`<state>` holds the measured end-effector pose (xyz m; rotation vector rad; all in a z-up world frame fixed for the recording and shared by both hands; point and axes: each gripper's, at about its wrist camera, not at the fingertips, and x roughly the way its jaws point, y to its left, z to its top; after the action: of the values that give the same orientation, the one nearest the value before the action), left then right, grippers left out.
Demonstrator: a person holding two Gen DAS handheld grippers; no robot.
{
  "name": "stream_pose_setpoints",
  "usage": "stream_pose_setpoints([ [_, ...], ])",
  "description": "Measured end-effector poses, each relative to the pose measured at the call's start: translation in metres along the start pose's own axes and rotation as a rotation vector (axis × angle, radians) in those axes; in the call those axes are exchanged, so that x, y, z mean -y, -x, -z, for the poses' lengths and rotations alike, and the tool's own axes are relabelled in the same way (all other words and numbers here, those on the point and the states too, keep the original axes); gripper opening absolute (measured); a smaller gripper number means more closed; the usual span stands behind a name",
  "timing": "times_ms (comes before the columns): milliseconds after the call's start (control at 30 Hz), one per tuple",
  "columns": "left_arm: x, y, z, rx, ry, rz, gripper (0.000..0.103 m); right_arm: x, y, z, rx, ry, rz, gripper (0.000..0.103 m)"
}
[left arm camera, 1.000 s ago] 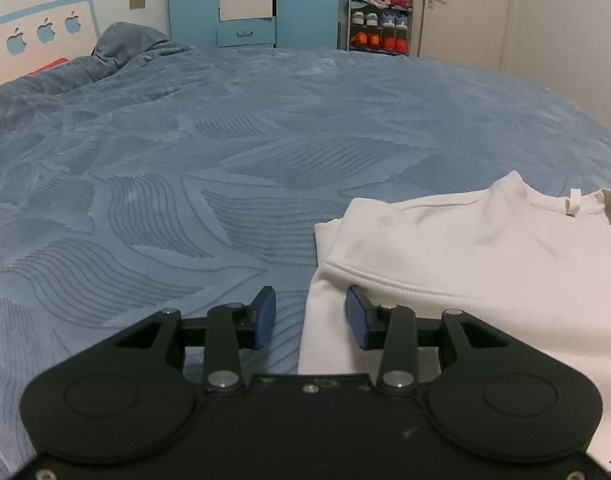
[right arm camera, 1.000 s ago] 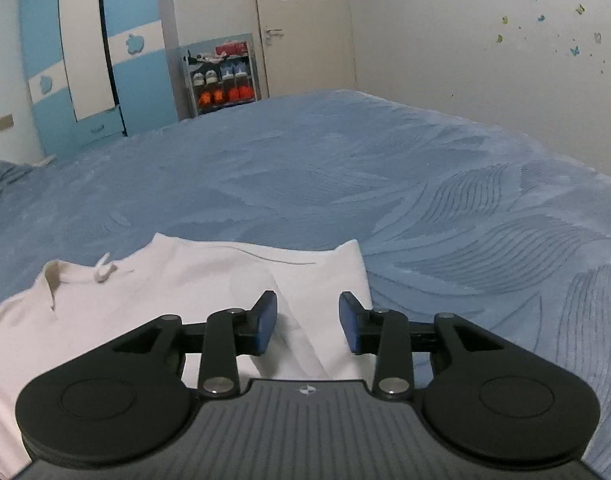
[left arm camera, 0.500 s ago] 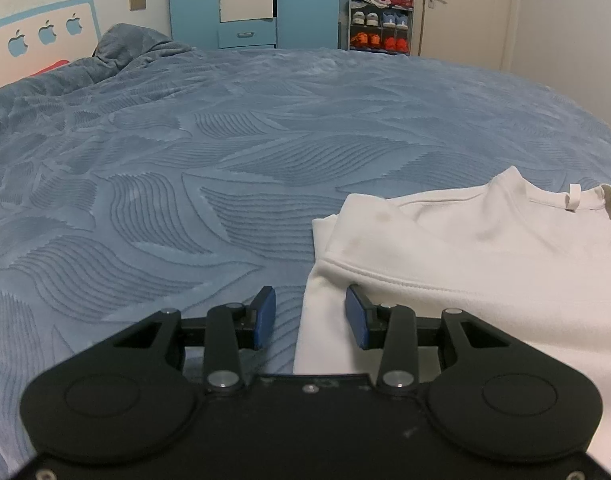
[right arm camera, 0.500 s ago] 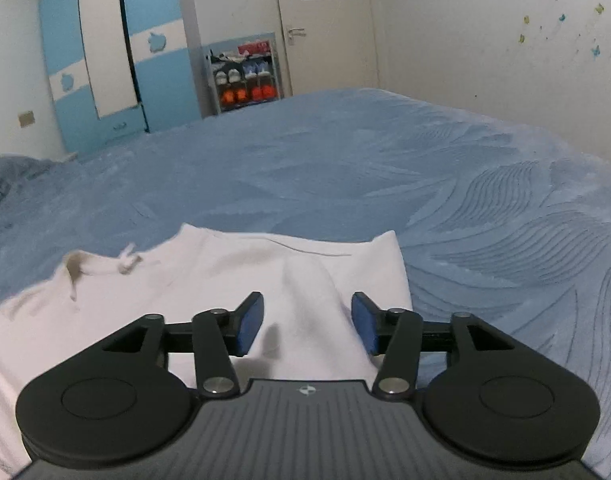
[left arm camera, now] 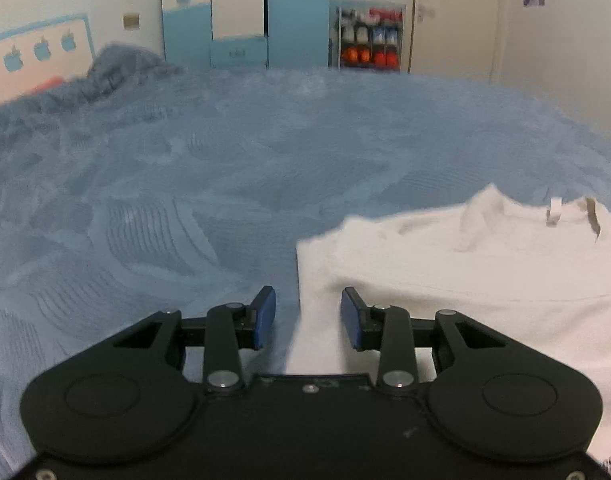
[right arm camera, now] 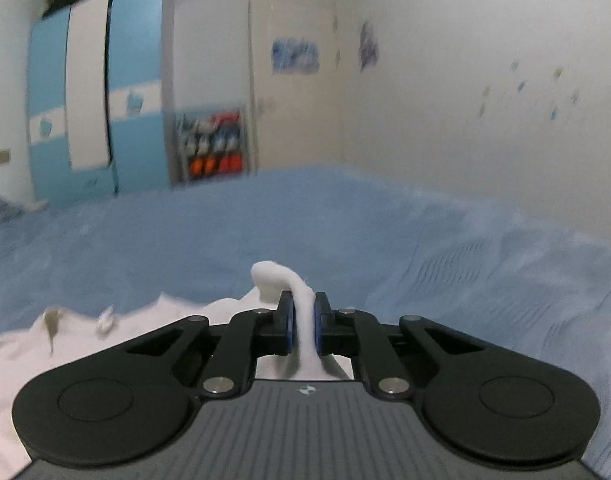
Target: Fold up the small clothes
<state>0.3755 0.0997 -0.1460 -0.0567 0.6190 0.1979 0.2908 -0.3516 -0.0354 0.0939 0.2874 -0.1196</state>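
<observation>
Right gripper (right arm camera: 303,322) has clenched its jaws on the shirt (right arm camera: 281,280); left gripper (left arm camera: 308,312) hovers, jaws spread.

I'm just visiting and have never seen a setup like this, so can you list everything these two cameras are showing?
white top: 1, white, spread on the bedspread, one edge pinched up
bedspread: 1, blue, textured, covers the bed
wardrobe: 1, light blue and white, far wall
shoe rack: 1, holds several shoes, beside the wardrobe
door: 1, cream, right of the rack
posters: 2, bluish, on the door and wall
left gripper: 1, black with blue pads, open at the top's side edge
right gripper: 1, black, shut on the top
</observation>
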Motion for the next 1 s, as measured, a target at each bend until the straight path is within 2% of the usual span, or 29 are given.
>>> stream_pose_setpoints([
  [33, 0.001, 0.000, 0.000, 0.016, -0.010, -0.004, 0.035, -0.001, -0.001, 0.000, 0.011, 0.004, 0.023, 0.010],
  [100, -0.001, -0.009, 0.002, -0.010, -0.015, -0.002, 0.036, 0.001, -0.011, 0.005, -0.016, 0.001, 0.043, 0.010],
  [200, -0.008, -0.027, 0.013, -0.066, 0.030, -0.003, 0.042, 0.005, -0.041, 0.024, -0.141, 0.001, 0.039, 0.010],
  [300, -0.008, -0.025, 0.016, -0.049, 0.041, -0.011, 0.043, 0.014, -0.061, 0.034, -0.222, -0.051, 0.023, 0.016],
  [367, -0.005, -0.018, 0.012, -0.043, 0.017, -0.038, 0.042, 0.019, -0.056, 0.028, -0.217, -0.080, 0.007, 0.024],
  [433, -0.005, -0.005, 0.007, -0.056, -0.007, -0.039, 0.041, 0.024, -0.044, 0.018, -0.210, -0.090, -0.012, 0.040],
  [500, -0.010, 0.014, 0.004, -0.089, -0.010, -0.014, 0.042, 0.026, -0.028, 0.007, -0.208, -0.071, -0.025, 0.048],
  [600, -0.022, 0.048, 0.010, -0.167, -0.004, 0.047, 0.044, 0.038, 0.008, -0.005, -0.201, -0.038, -0.055, 0.066],
  [667, -0.030, 0.069, 0.020, -0.212, 0.000, 0.092, 0.046, 0.051, 0.032, -0.009, -0.216, -0.034, -0.078, 0.071],
  [700, -0.032, 0.079, 0.027, -0.238, 0.001, 0.120, 0.047, 0.058, 0.043, -0.009, -0.231, -0.040, -0.084, 0.078],
  [767, -0.034, 0.095, 0.043, -0.267, -0.005, 0.127, 0.048, 0.072, 0.061, -0.006, -0.275, -0.066, -0.088, 0.080],
  [867, -0.032, 0.104, 0.063, -0.321, 0.022, 0.091, 0.049, 0.082, 0.085, 0.009, -0.319, -0.081, -0.070, 0.080],
  [1000, -0.027, 0.108, 0.074, -0.354, 0.054, 0.042, 0.051, 0.085, 0.110, 0.019, -0.292, -0.129, -0.066, 0.074],
])
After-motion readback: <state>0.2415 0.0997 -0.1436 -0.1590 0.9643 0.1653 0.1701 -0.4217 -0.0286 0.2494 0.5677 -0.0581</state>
